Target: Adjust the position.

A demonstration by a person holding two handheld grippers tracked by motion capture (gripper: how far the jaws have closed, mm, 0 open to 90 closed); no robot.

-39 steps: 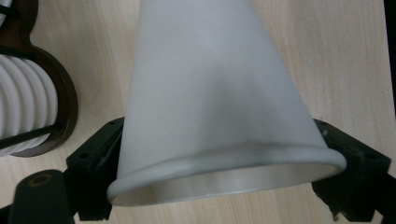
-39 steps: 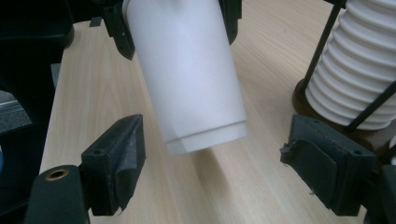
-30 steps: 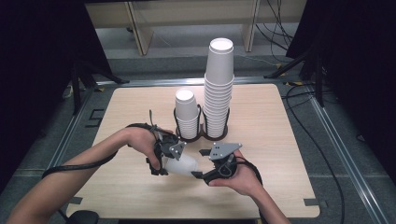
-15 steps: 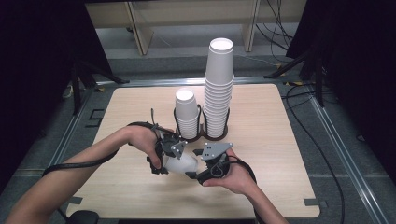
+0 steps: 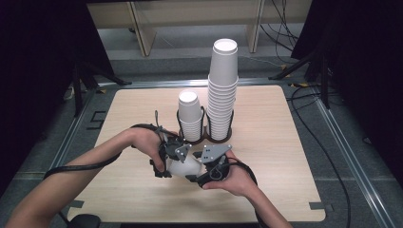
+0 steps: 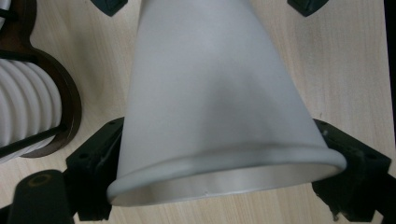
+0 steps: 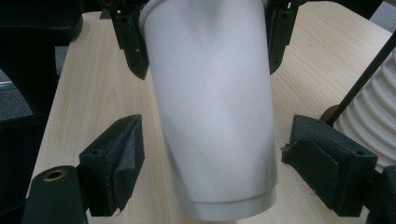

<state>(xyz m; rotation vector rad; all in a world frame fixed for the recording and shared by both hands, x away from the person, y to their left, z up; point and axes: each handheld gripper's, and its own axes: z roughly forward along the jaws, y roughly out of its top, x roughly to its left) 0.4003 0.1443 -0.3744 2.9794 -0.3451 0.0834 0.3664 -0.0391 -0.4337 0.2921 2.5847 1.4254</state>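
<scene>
Two hand-held black two-jaw grippers meet over one white paper cup (image 5: 183, 165) lying on its side, low in the middle of the high view, just above the pale wooden table (image 5: 275, 142). The left gripper (image 5: 167, 159) has its jaws pressed against the cup's wide rim end; in the left gripper view the rolled rim (image 6: 224, 163) sits wedged between them. The right gripper (image 5: 205, 170) comes in from the opposite side, and in the right gripper view its jaws stand apart on either side of the cup's narrow base (image 7: 233, 205), with a gap showing at each wall, holding nothing yet.

Handing the cup over cleanly probably calls for the right jaws to close gently and squarely across the base, since thin paper walls would dent under a hard squeeze, and for the left jaws to let go only once that hold is firm.

Just behind the hands, at centre frame, a dark figure-eight wire holder (image 5: 205, 135) carries a short stack of white paper cups (image 5: 190, 116) and, beside it, a tall stack of white paper cups (image 5: 222, 90). Both stand close enough that a careless swing of either gripper could topple them.
</scene>
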